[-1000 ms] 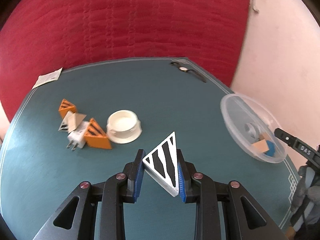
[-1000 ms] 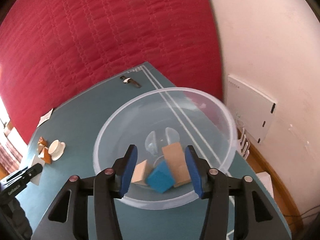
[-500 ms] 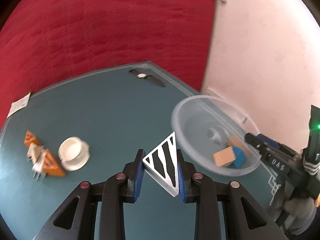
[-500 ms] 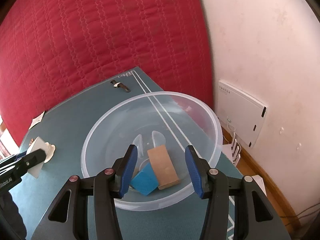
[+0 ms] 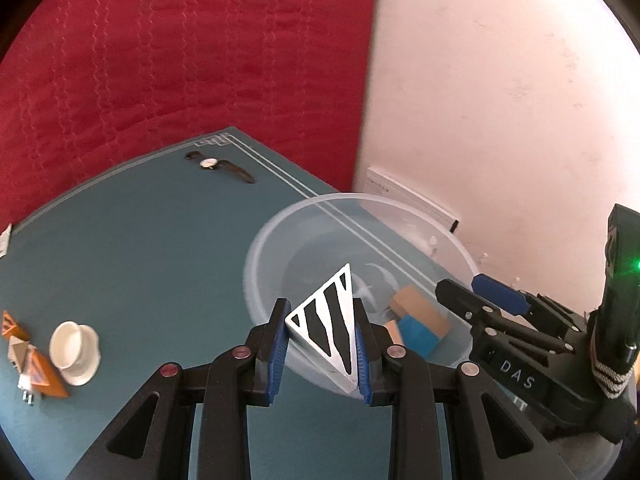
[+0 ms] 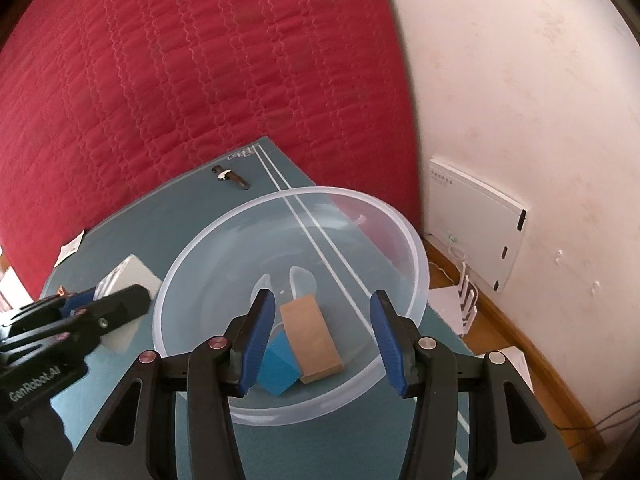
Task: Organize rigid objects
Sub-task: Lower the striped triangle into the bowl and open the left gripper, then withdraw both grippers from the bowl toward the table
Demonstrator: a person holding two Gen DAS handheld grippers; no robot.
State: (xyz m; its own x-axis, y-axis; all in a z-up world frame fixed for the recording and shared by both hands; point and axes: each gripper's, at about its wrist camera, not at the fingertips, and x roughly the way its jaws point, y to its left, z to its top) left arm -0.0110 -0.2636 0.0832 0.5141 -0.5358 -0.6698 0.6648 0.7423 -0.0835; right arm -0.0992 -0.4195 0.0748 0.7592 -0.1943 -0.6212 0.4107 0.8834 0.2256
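Observation:
My left gripper (image 5: 320, 308) is shut on a white triangle with black stripes (image 5: 328, 320), held over the near left rim of a clear plastic bowl (image 5: 256, 248). In the bowl lie a blue block (image 5: 418, 330) and tan wooden blocks (image 5: 420, 308). The right wrist view shows the same bowl (image 6: 416, 248), blue block (image 6: 280, 368) and tan block (image 6: 312, 332). My right gripper (image 6: 323, 298) hovers open over the bowl's near side with nothing between its pads. The left gripper (image 6: 108, 304) and its triangle (image 6: 128, 276) show at the bowl's left.
The teal table (image 5: 140, 240) also carries a wristwatch (image 5: 218, 165) at the far corner. A white round cup (image 5: 74, 346), orange triangles (image 5: 44, 372) and a plug (image 5: 24, 384) sit at the left. A red quilted backdrop and a pale wall with a white box (image 6: 476, 220) stand behind.
My left gripper has carried the striped triangle rightward, from mid-table to the bowl's rim. The right gripper has stayed over the bowl, open as before.

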